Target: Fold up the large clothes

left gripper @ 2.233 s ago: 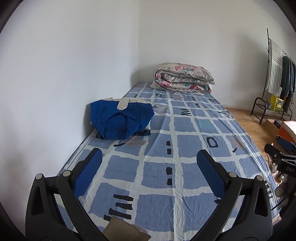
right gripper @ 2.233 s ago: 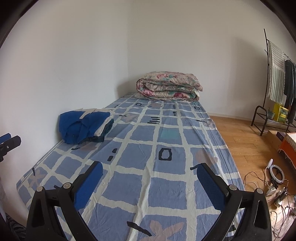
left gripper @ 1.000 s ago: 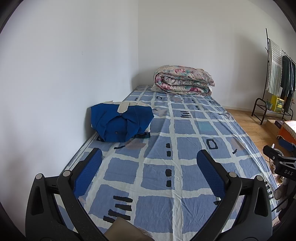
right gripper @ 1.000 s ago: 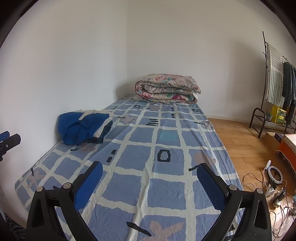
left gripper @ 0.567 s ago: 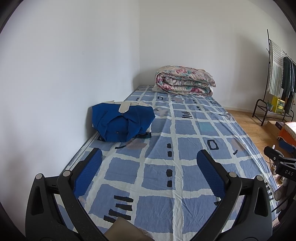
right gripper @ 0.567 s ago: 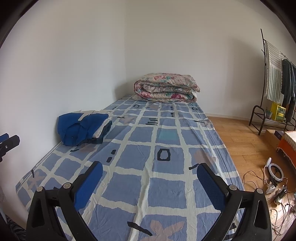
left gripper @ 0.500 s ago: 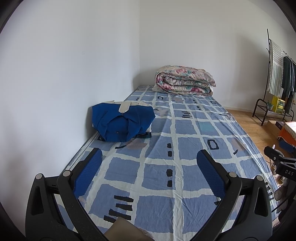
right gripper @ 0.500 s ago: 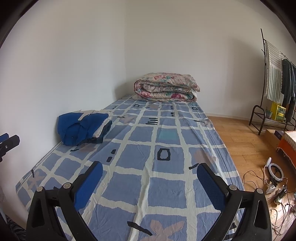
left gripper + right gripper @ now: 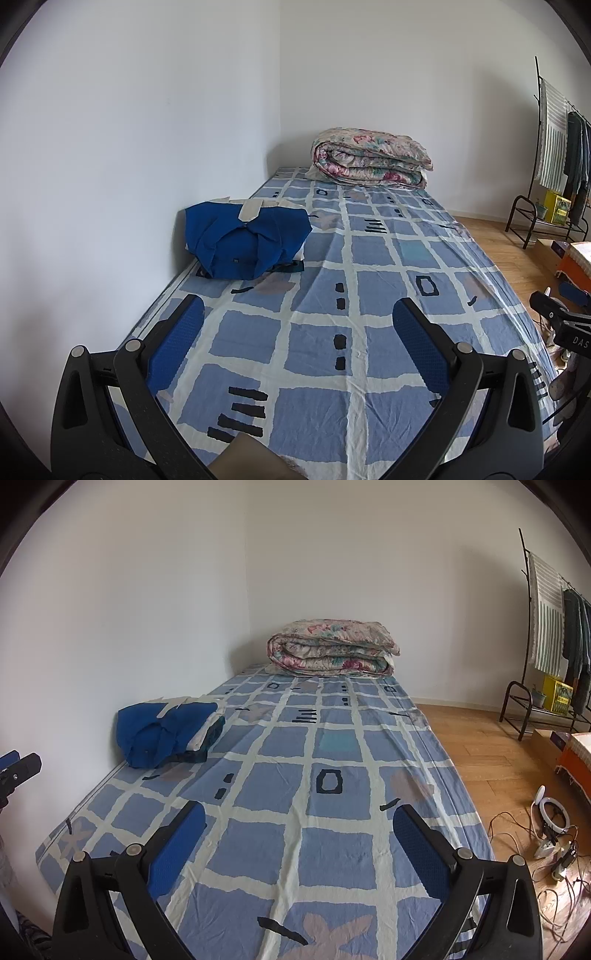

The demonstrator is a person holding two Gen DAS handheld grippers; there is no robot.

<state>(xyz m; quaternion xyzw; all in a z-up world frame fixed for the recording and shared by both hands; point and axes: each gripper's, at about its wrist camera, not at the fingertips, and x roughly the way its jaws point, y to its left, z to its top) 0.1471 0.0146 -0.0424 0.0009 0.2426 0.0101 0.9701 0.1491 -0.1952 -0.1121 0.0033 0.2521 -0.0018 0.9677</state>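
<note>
The folded royal-blue shirt with a beige collar lies against the white wall on the blue-and-white checked bedsheet, at about 11 o'clock from the left gripper, well apart from its spread, empty jaws. From the right gripper, also released and empty, it sits at 10 o'clock. A rolled floral quilt lies at 12 o'clock.

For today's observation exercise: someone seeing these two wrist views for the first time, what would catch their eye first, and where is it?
Probably the bright blue garment, folded on a small clothes pile against the wall on the bed's left side. Next, the rolled floral quilt at the far end of the blue checked bed sheet. Both the left gripper and the right gripper are open and empty.
</note>
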